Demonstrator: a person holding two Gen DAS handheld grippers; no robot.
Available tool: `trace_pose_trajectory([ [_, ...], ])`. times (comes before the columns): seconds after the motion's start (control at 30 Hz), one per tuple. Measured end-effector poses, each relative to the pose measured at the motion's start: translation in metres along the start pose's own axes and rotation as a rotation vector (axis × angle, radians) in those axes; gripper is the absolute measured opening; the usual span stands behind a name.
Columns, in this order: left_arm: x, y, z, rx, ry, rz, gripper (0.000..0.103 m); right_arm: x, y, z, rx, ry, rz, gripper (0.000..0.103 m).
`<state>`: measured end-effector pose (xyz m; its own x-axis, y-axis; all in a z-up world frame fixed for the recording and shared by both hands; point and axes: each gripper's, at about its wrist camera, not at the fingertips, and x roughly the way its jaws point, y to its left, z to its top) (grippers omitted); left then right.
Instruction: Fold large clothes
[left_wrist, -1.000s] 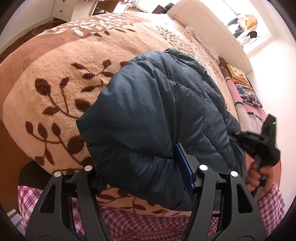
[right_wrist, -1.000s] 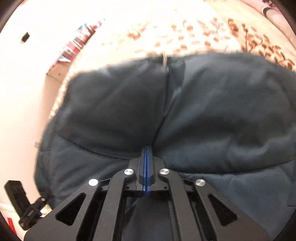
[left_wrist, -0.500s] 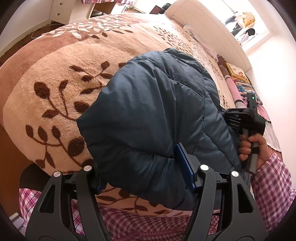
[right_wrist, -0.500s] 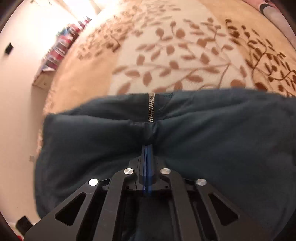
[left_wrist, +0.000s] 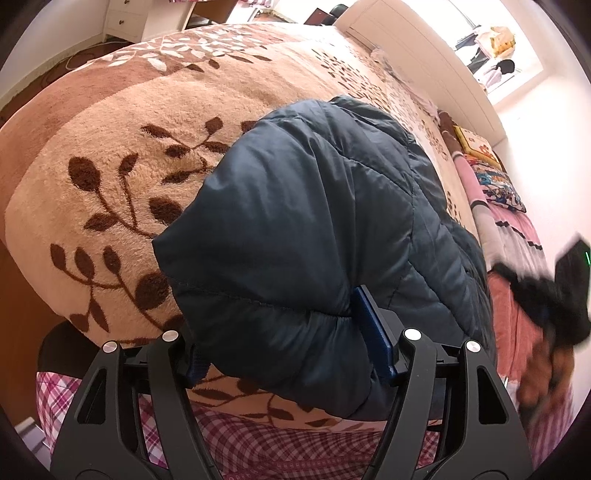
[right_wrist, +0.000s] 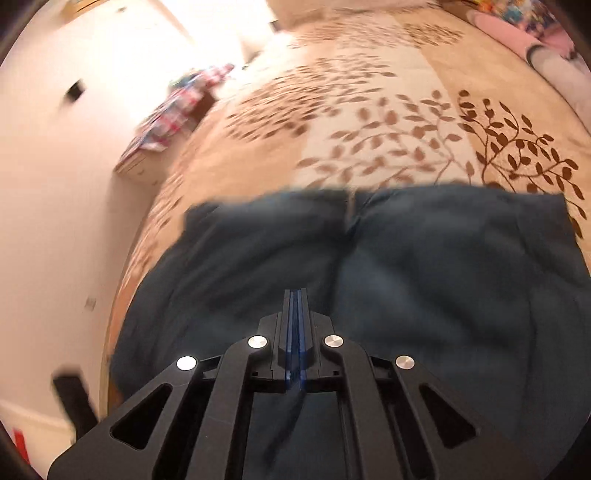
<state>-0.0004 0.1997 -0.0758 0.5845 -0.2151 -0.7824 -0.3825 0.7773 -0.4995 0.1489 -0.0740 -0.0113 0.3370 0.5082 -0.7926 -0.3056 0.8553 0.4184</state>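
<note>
A dark blue padded jacket (left_wrist: 314, 229) lies folded on a beige blanket with brown leaves (left_wrist: 122, 155) that covers a bed. My left gripper (left_wrist: 284, 332) stands wide open around the jacket's near edge, one blue pad (left_wrist: 373, 332) against the fabric. In the right wrist view the jacket (right_wrist: 406, 266) spreads across the bed with its zip on top. My right gripper (right_wrist: 294, 295) is shut with a thin fold of the jacket pinched between its pads. The right gripper also shows blurred at the right of the left wrist view (left_wrist: 546, 295).
A white headboard (left_wrist: 424, 55) and pillows (left_wrist: 491, 184) lie at the far end of the bed. White drawers (left_wrist: 125, 18) stand beyond the bed. My plaid sleeves (left_wrist: 258, 443) are at the near edge. A bedside cabinet (right_wrist: 166, 122) stands by the wall.
My right gripper has pulled back and away to the right with its fold of jacket, so more blanket shows beyond the jacket. My left gripper has stayed in place, open around the jacket edge.
</note>
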Motion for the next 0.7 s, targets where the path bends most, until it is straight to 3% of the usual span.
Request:
trace_pose_trajectory([
  [0.1,-0.003,-0.001,-0.002,0.006,-0.005,0.004,0.067,0.005,0.007,-0.038,0.005,0.070,0.024,0.003],
  [0.2,-0.004,-0.003,-0.002,0.009,-0.008,0.006,0.067,0.036,0.001,-0.051,0.034,0.153,-0.043,0.000],
  [0.27,-0.005,-0.005,-0.003,0.015,-0.011,0.004,0.068,0.056,-0.007,-0.054,0.072,0.180,-0.039,0.000],
  [0.47,-0.004,-0.006,-0.004,0.014,-0.020,0.010,0.072,0.083,-0.016,-0.048,0.088,0.191,-0.021,0.000],
  [0.7,0.003,0.007,-0.002,-0.093,0.010,-0.034,0.075,0.065,-0.013,-0.050,0.103,0.165,-0.015,0.000],
])
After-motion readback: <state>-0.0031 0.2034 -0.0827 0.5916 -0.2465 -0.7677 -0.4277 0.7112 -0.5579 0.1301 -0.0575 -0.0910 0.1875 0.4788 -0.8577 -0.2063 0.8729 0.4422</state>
